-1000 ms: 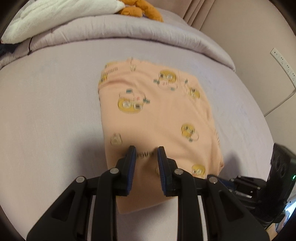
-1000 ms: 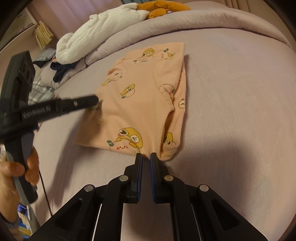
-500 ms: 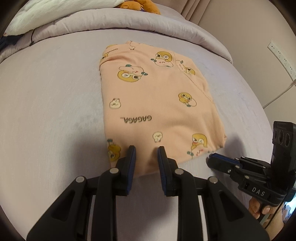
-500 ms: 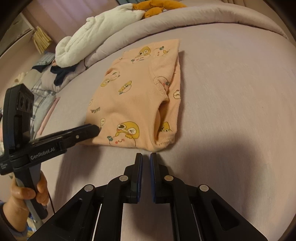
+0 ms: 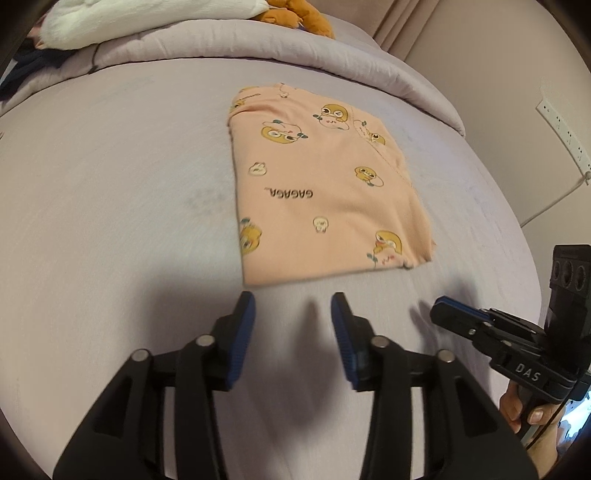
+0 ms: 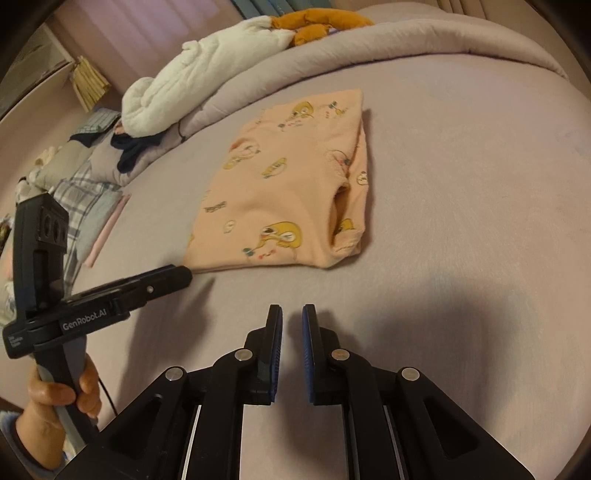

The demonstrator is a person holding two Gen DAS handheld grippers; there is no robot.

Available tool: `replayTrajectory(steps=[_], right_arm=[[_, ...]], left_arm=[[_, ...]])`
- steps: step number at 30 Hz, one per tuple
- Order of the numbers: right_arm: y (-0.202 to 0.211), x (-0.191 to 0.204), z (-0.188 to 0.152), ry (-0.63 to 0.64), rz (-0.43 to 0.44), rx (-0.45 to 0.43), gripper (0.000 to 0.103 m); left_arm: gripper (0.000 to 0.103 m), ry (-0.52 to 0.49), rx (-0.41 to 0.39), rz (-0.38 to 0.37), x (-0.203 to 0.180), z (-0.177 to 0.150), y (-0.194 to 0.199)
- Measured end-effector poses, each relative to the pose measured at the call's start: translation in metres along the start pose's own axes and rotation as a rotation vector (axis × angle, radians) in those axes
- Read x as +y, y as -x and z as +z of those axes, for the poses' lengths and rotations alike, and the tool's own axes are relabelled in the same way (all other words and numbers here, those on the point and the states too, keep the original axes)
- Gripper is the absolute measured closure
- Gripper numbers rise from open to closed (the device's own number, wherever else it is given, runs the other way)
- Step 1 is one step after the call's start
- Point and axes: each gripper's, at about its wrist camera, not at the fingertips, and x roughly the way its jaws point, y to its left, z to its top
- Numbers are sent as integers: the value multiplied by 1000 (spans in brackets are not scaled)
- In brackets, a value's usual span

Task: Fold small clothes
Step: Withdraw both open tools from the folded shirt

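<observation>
Left gripper (image 5: pixel 291 314): jaws spread wide, nothing between the blue pads (image 5: pixel 242 332), poised above bare sheet just short of the garment's near edge. Released and clear of the cloth

Right gripper (image 6: pixel 291 325): jaws drawn close with a slim gap showing, gripping nothing, also over bare sheet, short of the garment's near right corner. From the left wrist view it sits low at the right, hand (image 5: pixel 532 410) on its handle

Peach printed garment (image 5: pixel 321 188): lies flat mid-bed as a tidy rectangle, cartoon ducks and "GAGAGA" lettering up. Layers stacked; the right wrist view shows a hemmed opening (image 6: pixel 341 206) gaping slightly along the right side, so that edge is the thick, multi-layer one. Left edge looks like a clean fold. Judgement: fold appears finished or one halving away; both tools stand off the cloth, which fits letting it settle undisturbed

Edges and room:
- Near edge straight, lying flush on the sheet, no lifted lip to catch
- Lilac bedsheet (image 5: pixel 110 206) bare on left, right and near sides: wide room to sweep or approach
- Far side tighter: rolled duvet (image 5: pixel 258 48) runs just beyond the garment, white plush blanket (image 6: pixel 207 74) and orange soft toy (image 6: pixel 317 22) on top
- Far left, off the bed: plaid cloth pile (image 6: pixel 81 192), well apart
- Wall with power strip (image 5: pixel 561 129) far right, out of the working area
</observation>
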Motion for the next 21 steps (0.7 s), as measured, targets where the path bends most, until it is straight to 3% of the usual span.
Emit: replayTrajectory(steps=[1, 3, 6, 11, 12, 15, 21], right_arm=[[4, 3, -2, 5, 3, -7, 89], [11, 7, -4, 12, 6, -21, 73], [24, 16, -9, 25, 5, -41, 64], [40, 24, -18, 19, 31, -72, 47], [44, 25, -20, 14, 48, -80, 44], [49, 28, -24, -1, 73, -87, 42], [62, 36, -24, -24, 80, -127, 40]], left_arm=[[54, 8, -7, 3, 0, -4, 6], [44, 21, -21, 5, 1, -10, 15], [30, 42, -45, 8, 2, -20, 32], [20, 45, -101, 26, 0, -37, 64], [14, 41, -111, 26, -1, -40, 69], [3, 40, -131, 18, -3, -48, 84], [1, 25, -184, 48, -12, -56, 111]])
